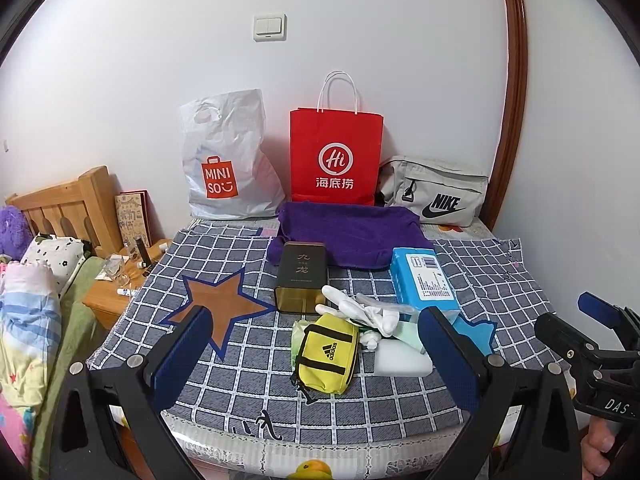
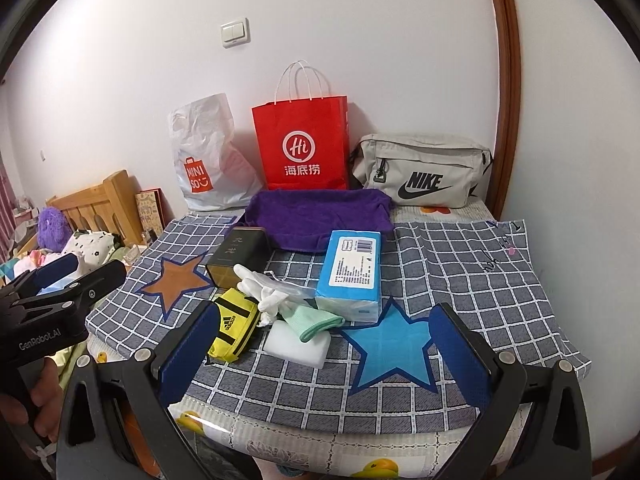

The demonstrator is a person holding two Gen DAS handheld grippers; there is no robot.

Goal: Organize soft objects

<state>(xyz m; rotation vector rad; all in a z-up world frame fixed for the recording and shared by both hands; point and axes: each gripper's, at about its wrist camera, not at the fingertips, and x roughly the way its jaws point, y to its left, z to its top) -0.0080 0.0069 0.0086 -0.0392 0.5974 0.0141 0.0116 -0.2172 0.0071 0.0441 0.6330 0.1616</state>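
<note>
A yellow adidas pouch (image 1: 326,354) (image 2: 233,326) lies on the checked cloth beside white gloves (image 1: 360,312) (image 2: 262,294), a mint green cloth (image 2: 314,320) and a white foam block (image 1: 402,358) (image 2: 298,342). Behind them are a blue tissue pack (image 1: 422,278) (image 2: 352,270), a dark tin (image 1: 300,276) (image 2: 238,254) and a purple towel (image 1: 348,236) (image 2: 320,216). My left gripper (image 1: 316,354) is open, hovering in front of the pouch. My right gripper (image 2: 324,350) is open over the blue star (image 2: 390,346), empty. Each gripper shows at the edge of the other's view.
Against the wall stand a white Miniso bag (image 1: 226,164), a red paper bag (image 1: 336,156) and a grey Nike bag (image 1: 436,192). A wooden nightstand (image 1: 116,292) with small bottles and a bed with bedding (image 1: 28,320) lie to the left. A brown door frame (image 1: 514,80) rises on the right.
</note>
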